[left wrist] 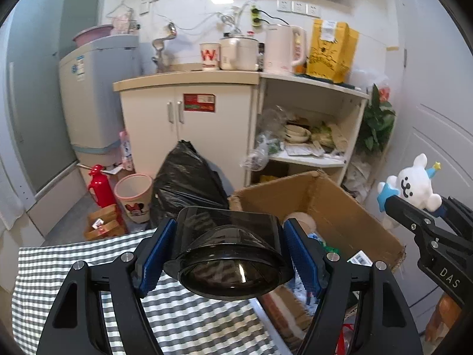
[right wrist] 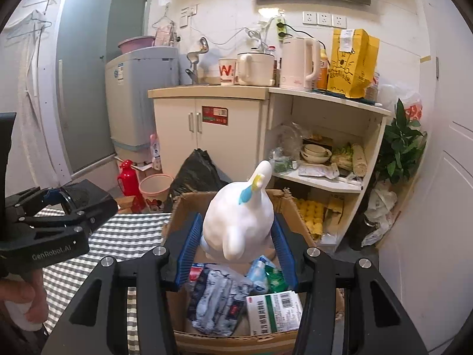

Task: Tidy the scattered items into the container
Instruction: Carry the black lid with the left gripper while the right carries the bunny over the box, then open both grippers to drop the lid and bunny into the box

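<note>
Your left gripper [left wrist: 227, 261] has its blue pads clamped on both sides of a dark smoky plastic cup [left wrist: 229, 254], held above the edge of the checkered tablecloth [left wrist: 189, 319], just beside the cardboard box [left wrist: 348, 207]. Your right gripper [right wrist: 236, 244] is squeezing a white bear figurine [right wrist: 236, 222] with a blue star, hanging right over the open box. Inside it there's already a green-and-white medicine box [right wrist: 273, 309] near the front right corner, a crinkled blue-grey packet [right wrist: 215, 301] beside it, and some small sachets [right wrist: 267, 275] behind them.
</note>
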